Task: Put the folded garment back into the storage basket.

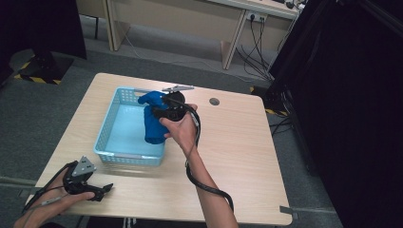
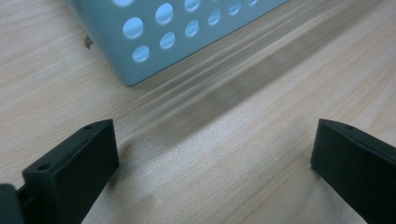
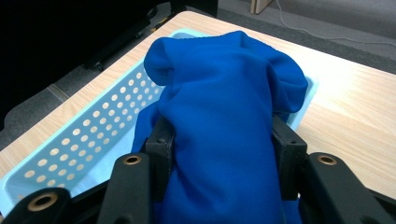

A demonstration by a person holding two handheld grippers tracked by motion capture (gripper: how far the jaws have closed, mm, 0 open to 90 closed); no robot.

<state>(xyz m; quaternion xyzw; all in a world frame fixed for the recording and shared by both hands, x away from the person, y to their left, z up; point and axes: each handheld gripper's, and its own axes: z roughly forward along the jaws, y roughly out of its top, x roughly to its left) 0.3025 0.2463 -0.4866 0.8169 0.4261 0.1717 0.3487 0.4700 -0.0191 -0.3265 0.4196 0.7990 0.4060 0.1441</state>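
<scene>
While the blue cloth hangs over the basket, we read the scene as follows.

Cloth: the blue cloth (image 1: 154, 119) is bunched between the jaws of the right gripper (image 1: 167, 111), above the right end of the basket (image 1: 105, 133), its lower end drooping inside.
Right gripper: clamped on the cloth (image 3: 224, 121), both jaws pressing its folds.
Left gripper: the left gripper (image 1: 90, 187) rests on the table below the basket's near left corner, jaws wide apart and empty.
Step in hand: we judge it is placing the cloth in the basket; we would keep the grip firm, centre over the basket floor, lower until the fabric piles up, then release.
Surface: a pale wooden table (image 1: 237, 142), bare right of the basket.
Room: grey carpet, dark curtains, desks beyond the basket.
</scene>
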